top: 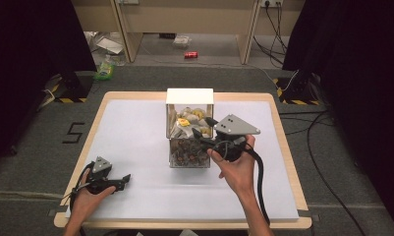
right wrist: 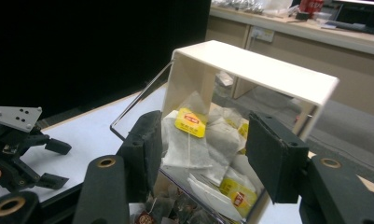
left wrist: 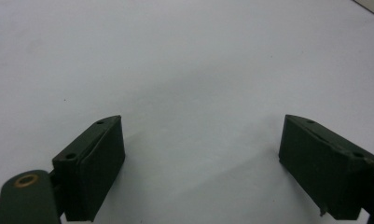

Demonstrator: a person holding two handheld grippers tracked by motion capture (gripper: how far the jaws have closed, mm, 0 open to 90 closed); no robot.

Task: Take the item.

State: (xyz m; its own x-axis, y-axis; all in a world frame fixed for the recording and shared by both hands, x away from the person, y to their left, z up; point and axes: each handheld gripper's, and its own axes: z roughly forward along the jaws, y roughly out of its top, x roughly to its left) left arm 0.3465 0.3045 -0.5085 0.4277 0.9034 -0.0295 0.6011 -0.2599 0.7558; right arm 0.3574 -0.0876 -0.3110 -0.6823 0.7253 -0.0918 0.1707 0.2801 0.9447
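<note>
From the high view we see the right gripper (top: 200,132) at the open upper front of the clear box (top: 189,129) mid-table, jaws half spread and pinching nothing, while the left gripper (top: 122,181) rests well apart at the table's (top: 135,128) near left.

In the left gripper view its jaws stand wide over bare table.

In the right gripper view the tea bag (right wrist: 190,140) hangs just ahead between our jaws, its long axis upright, yellow tag (right wrist: 190,122) facing us.

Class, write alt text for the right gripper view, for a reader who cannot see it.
The right gripper holds its two black jaws apart around a tea bag with a yellow tag, at the open top of a clear box filled with tea bags. Farther left, the left gripper rests on the white table.
</note>
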